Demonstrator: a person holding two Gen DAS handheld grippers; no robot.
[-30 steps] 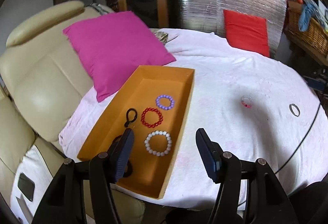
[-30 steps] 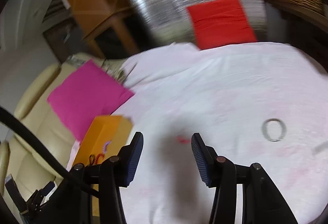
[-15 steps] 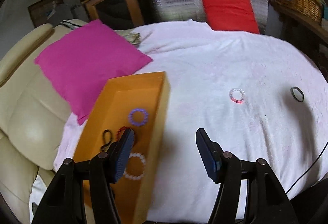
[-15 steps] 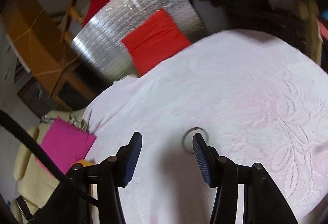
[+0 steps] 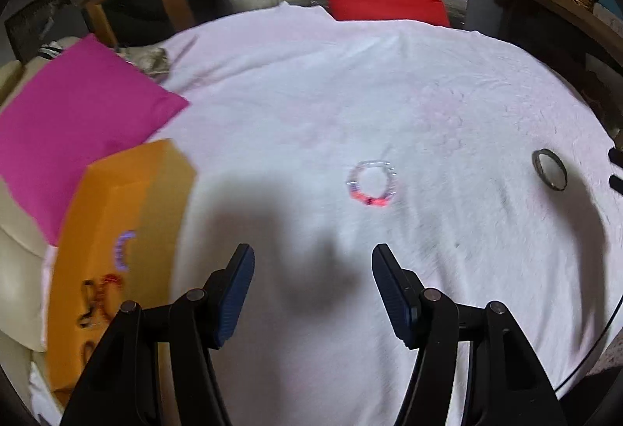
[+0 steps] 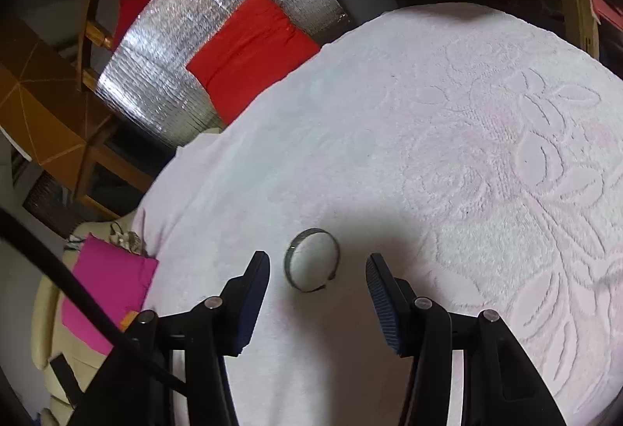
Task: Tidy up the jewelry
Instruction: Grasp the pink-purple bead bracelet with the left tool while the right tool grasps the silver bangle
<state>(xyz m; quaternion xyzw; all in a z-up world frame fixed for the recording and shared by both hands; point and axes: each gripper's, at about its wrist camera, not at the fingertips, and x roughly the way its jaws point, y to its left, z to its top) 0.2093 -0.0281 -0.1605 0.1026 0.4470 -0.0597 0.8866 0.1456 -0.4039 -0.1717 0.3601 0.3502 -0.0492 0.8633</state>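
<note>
Both hands are swinging away from the orange box (image 5: pixel 117 239) now: right gripper (image 6: pixel 317 278) gaping around the metal bangle (image 6: pixel 311 259), left gripper (image 5: pixel 313 282) empty, apart, nearing the beaded bracelet (image 5: pixel 372 183) on the white cloth (image 5: pixel 389 95).

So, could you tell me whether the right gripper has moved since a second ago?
Yes. The right gripper swung away from the orange box to the metal ring, which now lies between its open jaws.

Left gripper (image 5: pixel 313 289) swings off orange box (image 5: pixel 117 215) toward pink-clear bracelet (image 5: pixel 372 184). Right gripper (image 6: pixel 317 293) rolls, drops in on metal bangle (image 6: pixel 311 259), now just ahead between spread jaws.
</note>
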